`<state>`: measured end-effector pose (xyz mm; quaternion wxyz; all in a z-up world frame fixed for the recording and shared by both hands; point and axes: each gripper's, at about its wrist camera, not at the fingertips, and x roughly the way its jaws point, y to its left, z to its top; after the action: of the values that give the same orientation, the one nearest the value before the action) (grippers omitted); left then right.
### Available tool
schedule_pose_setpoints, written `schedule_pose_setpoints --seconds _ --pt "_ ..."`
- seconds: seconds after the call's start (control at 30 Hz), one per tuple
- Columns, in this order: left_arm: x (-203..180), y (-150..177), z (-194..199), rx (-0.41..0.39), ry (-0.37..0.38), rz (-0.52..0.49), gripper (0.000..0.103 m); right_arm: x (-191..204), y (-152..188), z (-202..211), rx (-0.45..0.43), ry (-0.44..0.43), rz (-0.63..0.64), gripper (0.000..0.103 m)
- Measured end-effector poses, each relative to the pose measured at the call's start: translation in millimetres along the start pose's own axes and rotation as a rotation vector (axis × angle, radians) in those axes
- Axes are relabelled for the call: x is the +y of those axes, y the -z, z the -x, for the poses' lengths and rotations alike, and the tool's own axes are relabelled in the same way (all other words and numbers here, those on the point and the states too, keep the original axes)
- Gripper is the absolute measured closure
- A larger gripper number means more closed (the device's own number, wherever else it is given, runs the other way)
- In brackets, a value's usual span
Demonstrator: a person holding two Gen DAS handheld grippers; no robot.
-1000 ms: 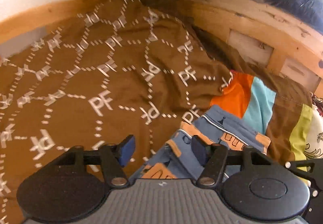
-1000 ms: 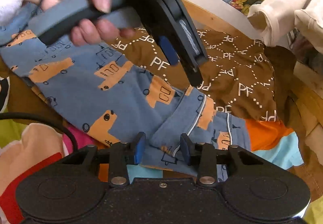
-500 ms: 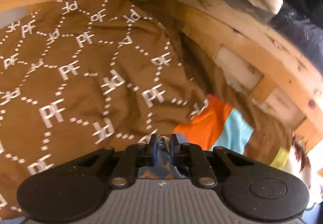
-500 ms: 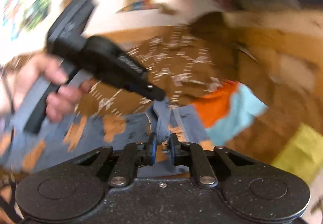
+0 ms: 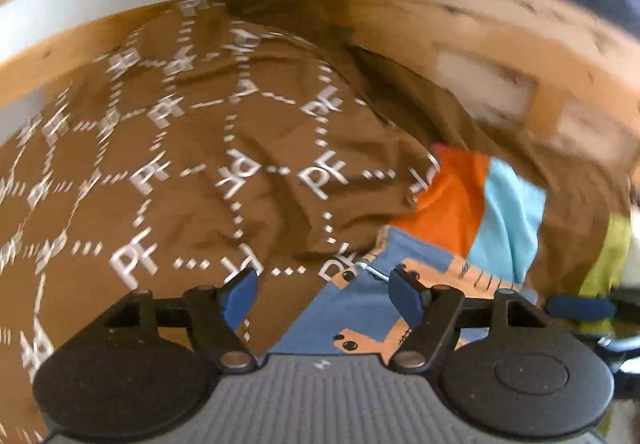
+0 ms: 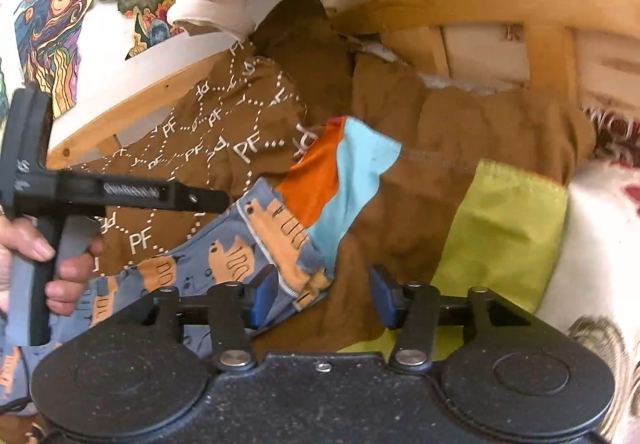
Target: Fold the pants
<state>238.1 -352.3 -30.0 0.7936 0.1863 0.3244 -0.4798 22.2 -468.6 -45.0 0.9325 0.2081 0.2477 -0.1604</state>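
Blue pants (image 6: 224, 264) with orange print lie on a brown patterned bedcover (image 5: 200, 163). Both the left gripper (image 5: 323, 294) and right gripper (image 6: 323, 298) are opening, fingers released. The cloth looks light and limp; take the hem corners.

pants (image 6: 240, 256) | blue, orange vehicle print, white piping | crumpled flat | on brown patterned bedding (image 6: 224, 147)

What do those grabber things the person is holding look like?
Each gripper, left and right, has a black body with two round discs, silver pivot screws, and blue pads on two black fingers. The left gripper's base is ribbed grey; its handle is grey and black.
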Motion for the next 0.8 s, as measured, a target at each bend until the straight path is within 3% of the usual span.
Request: schedule_pose_setpoints --seconds 0.07,0.17,0.33,0.37,0.43,0.47,0.5,0.53,0.67,0.8 --pt "0.0 -8.3 -12.2 0.043 0.069 -0.069 0.027 -0.1 0.5 0.4 0.024 -0.035 -0.038 0.05" --pt "4.5 -22.5 -37.1 0.175 0.165 -0.096 0.027 -2.3 -2.3 -6.5 0.085 -0.095 -0.109 0.049" --pt "17.9 -39.1 -58.6 0.289 0.227 -0.065 0.027 -24.6 -6.5 -21.7 0.124 -0.119 -0.34 0.049" --pt "18.2 -39.9 -59.1 0.289 0.224 -0.07 0.029 -29.4 -6.6 -24.3 0.129 -0.122 -0.396 0.049" --pt "16.1 -39.8 -57.7 0.271 0.215 -0.074 0.05 -32.1 -6.8 -27.1 0.132 -0.12 -0.45 0.053" --pt "13.4 -40.2 -56.2 0.259 0.218 -0.073 0.059 -29.7 -7.1 -27.5 0.129 -0.112 -0.44 0.062" --pt "9.3 -37.8 -52.2 0.249 0.232 -0.078 0.077 -26.4 -7.0 -27.6 0.124 -0.101 -0.421 0.081" --pt "4.7 -37.4 -48.8 0.238 0.232 -0.089 0.083 -22.8 -6.7 -27.4 0.121 -0.082 -0.389 0.087" --pt "-16.6 -32.8 -38.1 0.209 0.157 -0.181 0.088 -1.8 -5.3 -16.1 0.044 -0.042 -0.2 0.092" --pt "-24.0 -42.0 -24.1 0.159 0.157 -0.183 0.089 19.5 -9.3 4.7 -0.074 -0.01 -0.012 0.094"
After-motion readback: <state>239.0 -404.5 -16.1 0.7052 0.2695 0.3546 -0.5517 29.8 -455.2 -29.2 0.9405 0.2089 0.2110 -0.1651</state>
